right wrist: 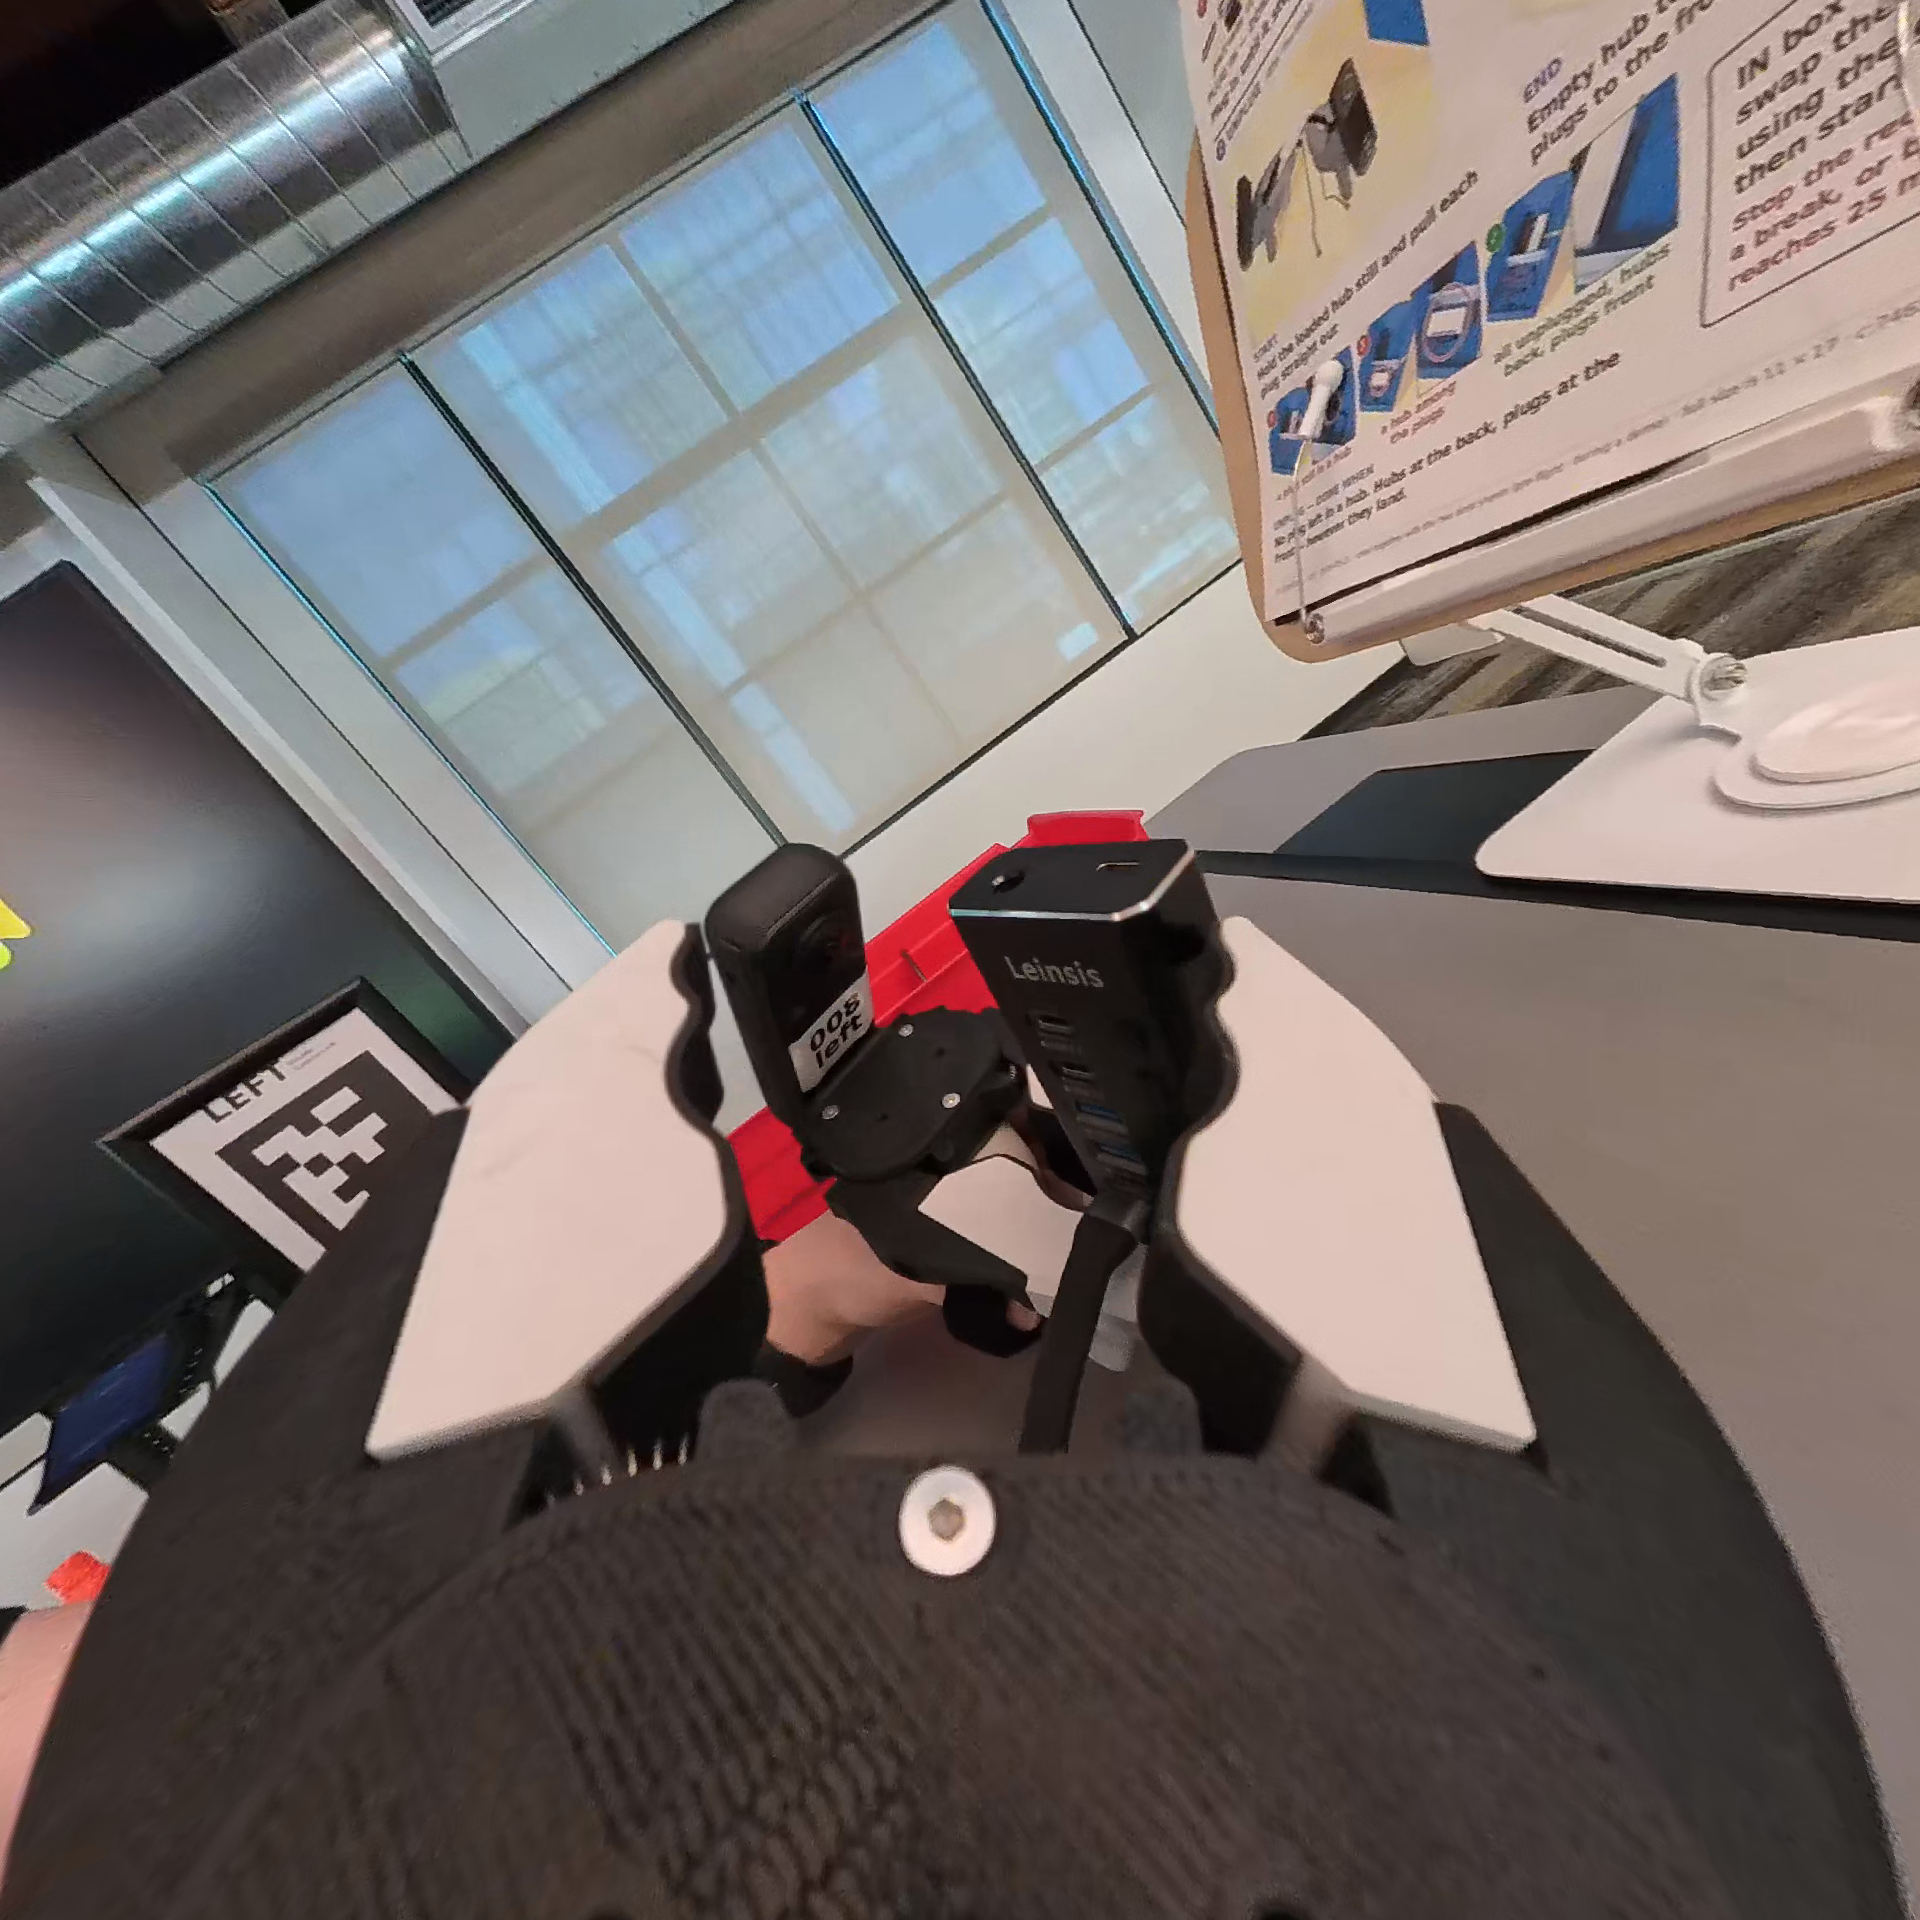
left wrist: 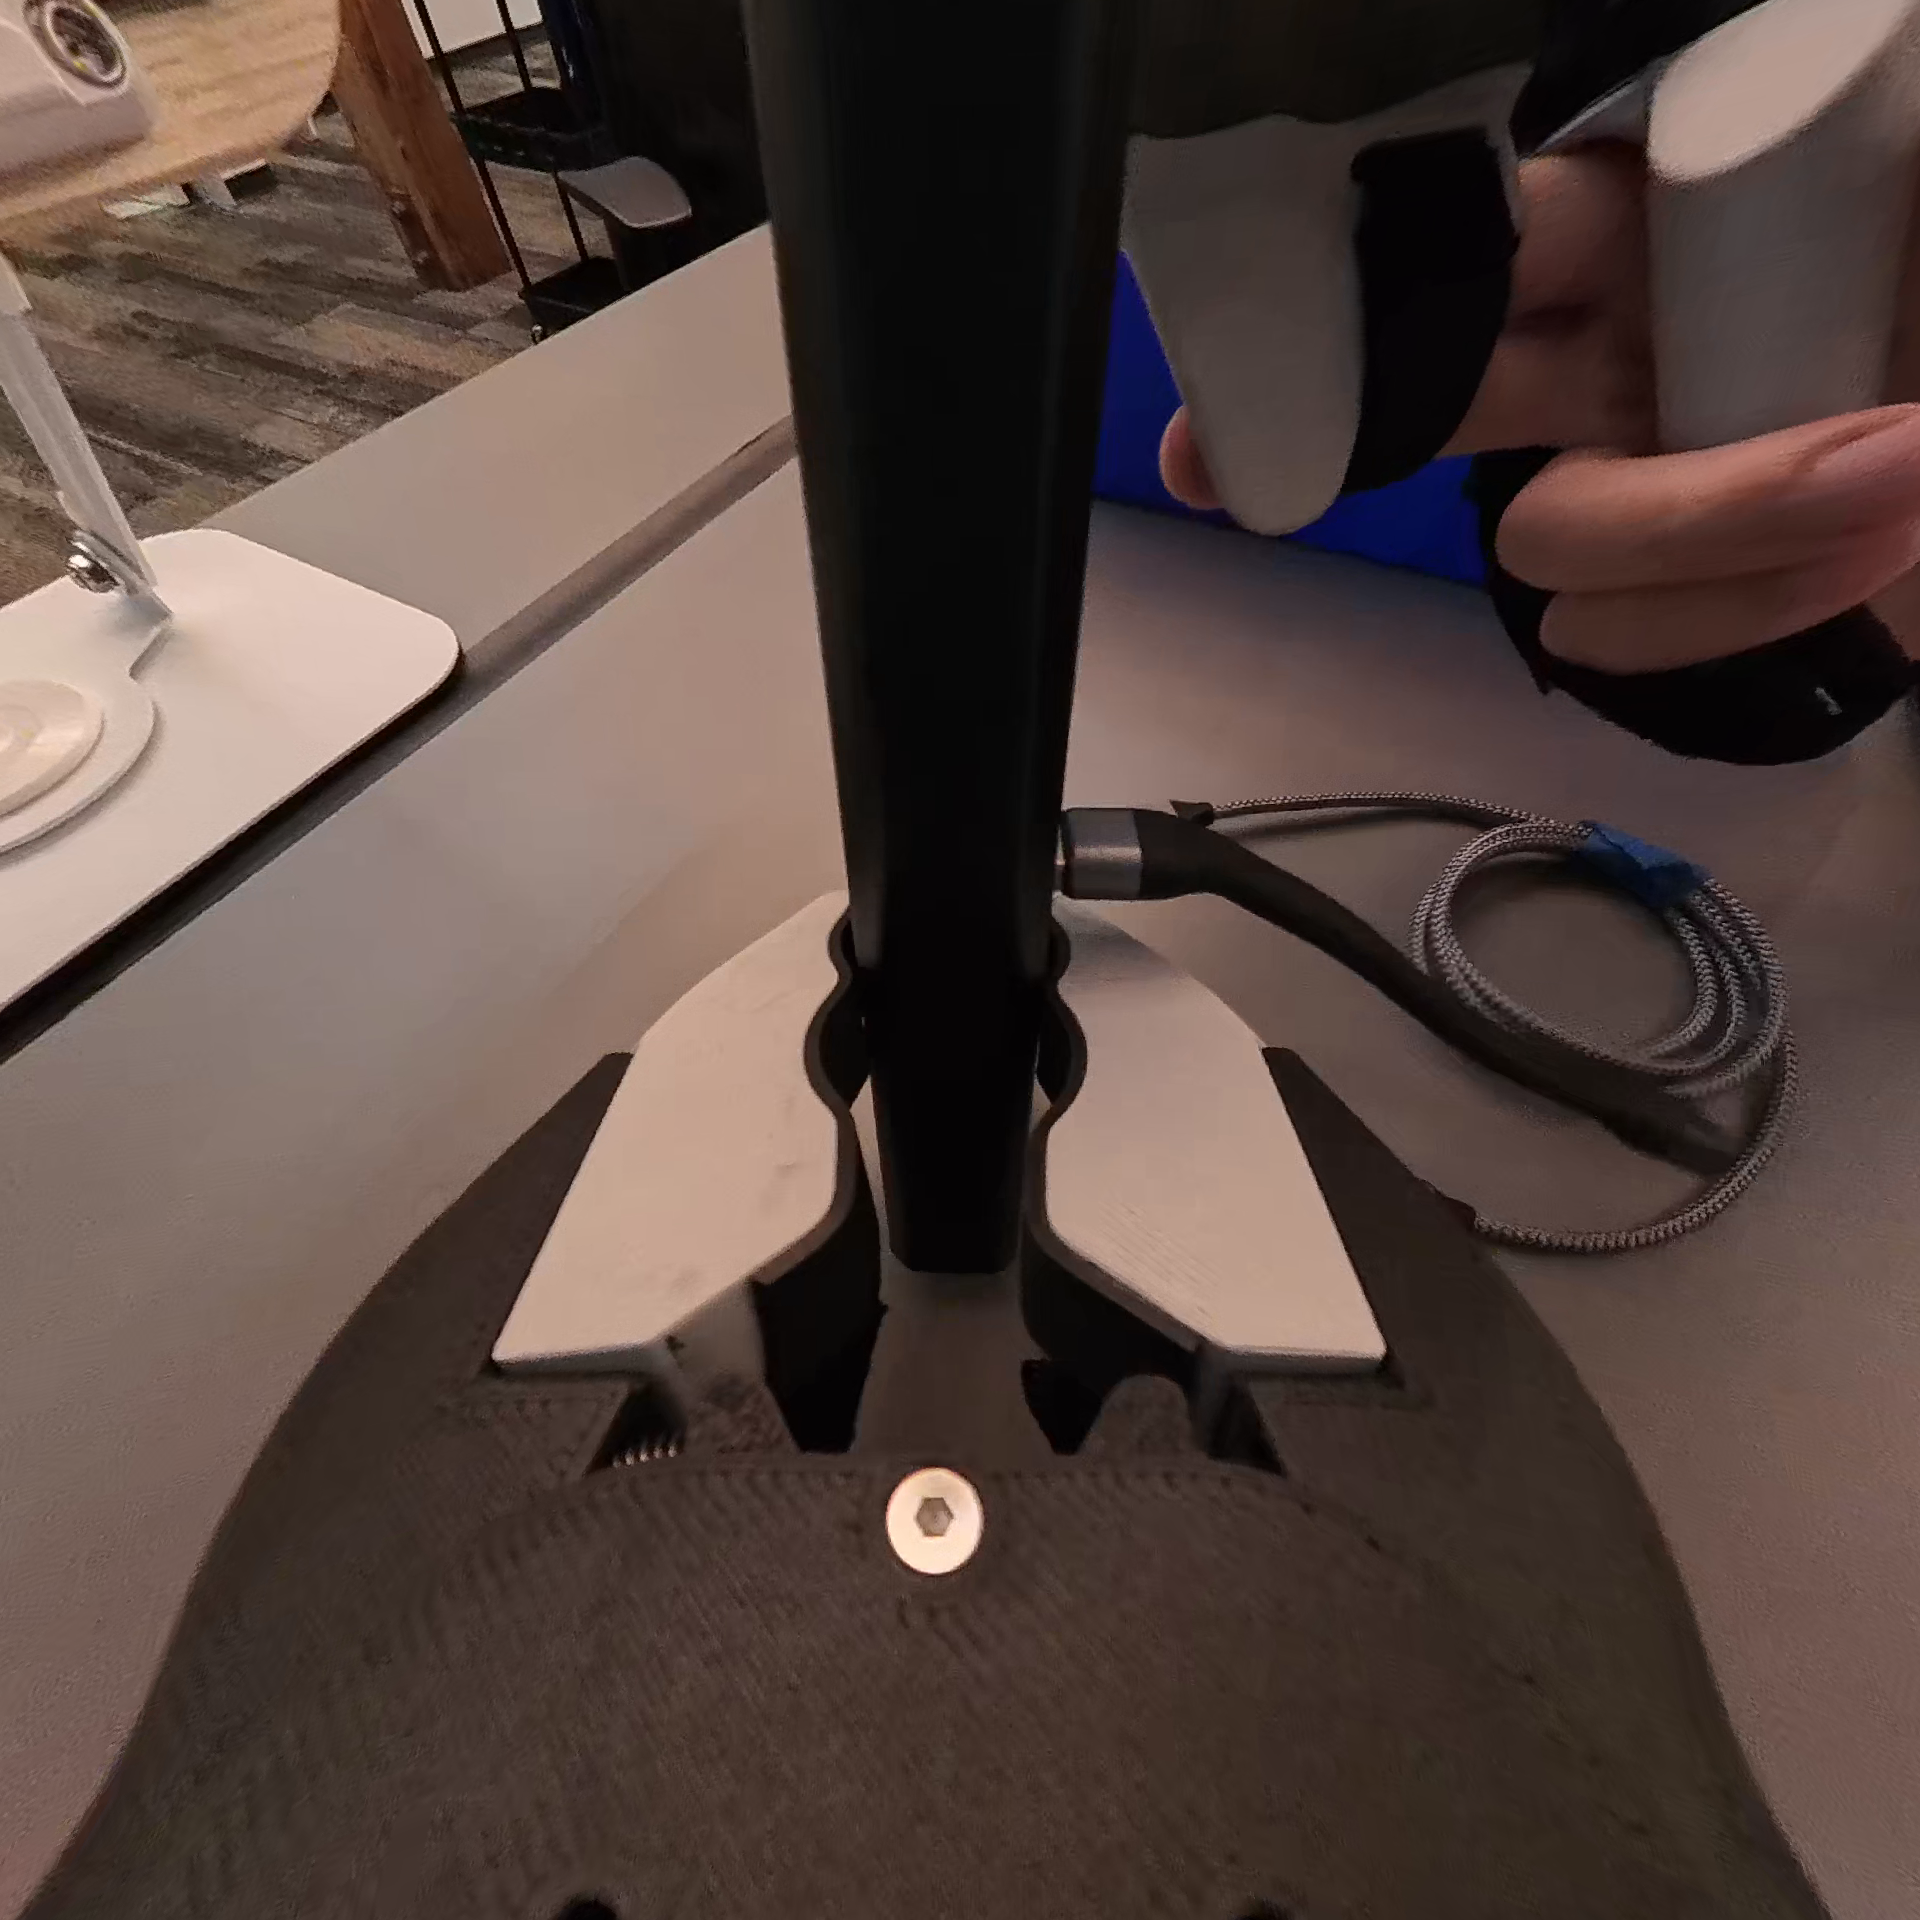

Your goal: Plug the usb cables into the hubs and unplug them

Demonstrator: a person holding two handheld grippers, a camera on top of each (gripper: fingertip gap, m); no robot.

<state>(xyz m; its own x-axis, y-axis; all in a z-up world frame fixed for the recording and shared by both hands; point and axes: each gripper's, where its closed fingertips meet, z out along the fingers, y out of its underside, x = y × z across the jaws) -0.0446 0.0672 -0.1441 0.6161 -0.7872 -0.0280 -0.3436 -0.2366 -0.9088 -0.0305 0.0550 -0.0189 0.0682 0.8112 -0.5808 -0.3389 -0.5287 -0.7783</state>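
My left gripper point(left wrist: 948, 961) is shut on a long black USB hub point(left wrist: 940, 582) and holds it upright over the grey table point(left wrist: 395, 997). In the right wrist view the hub point(right wrist: 1091, 997) shows a row of empty ports and a black lead at its lower end. My right gripper point(right wrist: 951, 935) is open; the hub stands between its fingers, close to the right one. The left gripper point(right wrist: 894, 1122) with its camera is behind. A grey-ended plug point(left wrist: 1101, 852) on a black lead lies right of the hub, beside a coiled braided cable point(left wrist: 1621, 997) with blue tape.
A white stand base point(left wrist: 208, 665) sits at the table's left edge; in the right wrist view it point(right wrist: 1662, 810) carries an instruction sheet point(right wrist: 1558, 312). A red bin point(right wrist: 914, 966) is behind the left gripper. A gloved hand point(left wrist: 1683, 540) holds my right gripper point(left wrist: 1247, 395) at upper right.
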